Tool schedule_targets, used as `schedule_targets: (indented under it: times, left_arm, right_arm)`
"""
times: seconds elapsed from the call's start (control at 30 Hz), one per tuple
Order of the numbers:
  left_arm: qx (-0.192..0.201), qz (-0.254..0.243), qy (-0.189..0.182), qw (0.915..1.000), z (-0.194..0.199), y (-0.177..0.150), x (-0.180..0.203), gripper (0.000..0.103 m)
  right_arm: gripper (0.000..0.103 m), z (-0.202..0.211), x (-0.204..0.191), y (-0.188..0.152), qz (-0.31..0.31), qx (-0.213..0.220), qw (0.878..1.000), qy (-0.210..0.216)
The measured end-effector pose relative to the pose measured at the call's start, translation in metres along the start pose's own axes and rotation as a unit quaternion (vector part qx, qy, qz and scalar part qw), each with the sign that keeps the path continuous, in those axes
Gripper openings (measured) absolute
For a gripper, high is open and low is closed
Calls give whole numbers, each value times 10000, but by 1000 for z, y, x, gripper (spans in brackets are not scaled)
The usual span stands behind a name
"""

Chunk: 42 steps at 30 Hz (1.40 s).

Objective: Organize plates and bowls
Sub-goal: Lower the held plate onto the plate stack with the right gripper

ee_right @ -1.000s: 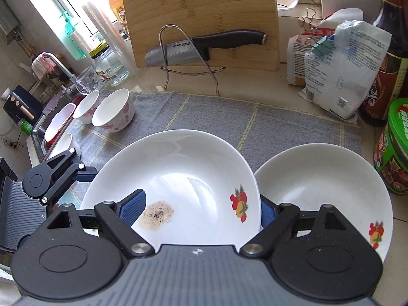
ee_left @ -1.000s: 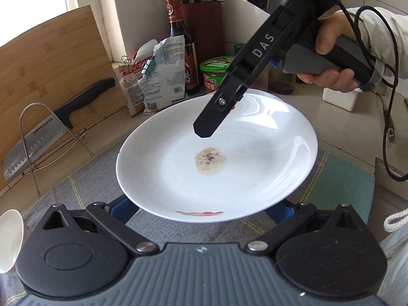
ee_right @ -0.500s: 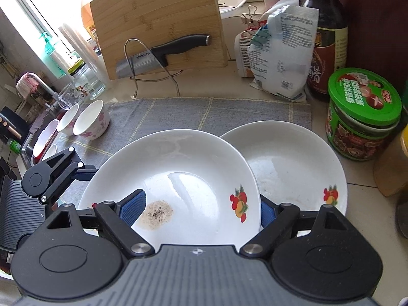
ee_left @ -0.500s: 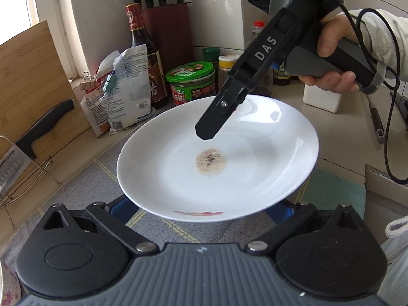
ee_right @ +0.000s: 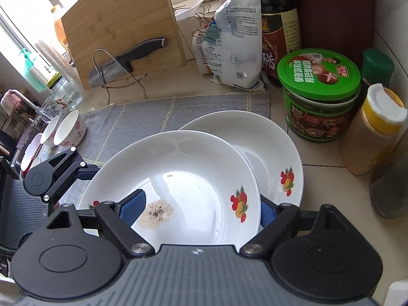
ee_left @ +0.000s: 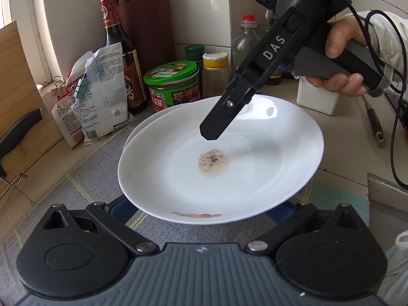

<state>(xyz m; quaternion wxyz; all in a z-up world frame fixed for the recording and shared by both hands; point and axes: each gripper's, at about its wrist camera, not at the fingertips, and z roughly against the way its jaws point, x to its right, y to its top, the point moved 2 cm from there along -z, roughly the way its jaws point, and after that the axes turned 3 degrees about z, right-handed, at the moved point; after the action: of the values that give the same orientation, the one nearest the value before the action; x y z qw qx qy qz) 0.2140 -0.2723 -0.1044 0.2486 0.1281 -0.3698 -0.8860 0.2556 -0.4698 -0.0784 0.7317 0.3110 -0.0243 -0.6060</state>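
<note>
Holding plate [ee_right: 193, 178] aloft | right tongs [ee_right: 196, 211] clamp its rim, left tongs [ee_left: 201, 209] spread wide beneath | second plate [ee_right: 270, 148] just ahead, under it | glazed, stiff, breakable: grip rim, lower gently.

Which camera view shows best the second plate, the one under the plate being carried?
The right wrist view: there the lower plate shows much of its rim, basin and fruit print beyond the held plate. In the left wrist view only a thin rim crescent shows behind the held plate.

Glossy ceramic plate [ee_left: 255, 168]; woven cloth mat [ee_right: 142, 117]; wooden board [ee_right: 122, 25].
</note>
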Motion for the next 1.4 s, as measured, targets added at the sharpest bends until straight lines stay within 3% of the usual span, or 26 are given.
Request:
schedule_targets:
  times: [0.83,1.4]
  left_arm:
    - [-180,-156,-151,9996,-25,9,-8,102]
    - [-237,105,-256,9993,-32,8,-23,103]
  right_arm:
    - [92,-6,21,-6,-310,-91,9994,-100]
    - [92,-2,17,-8,-343,-144,9992,-146]
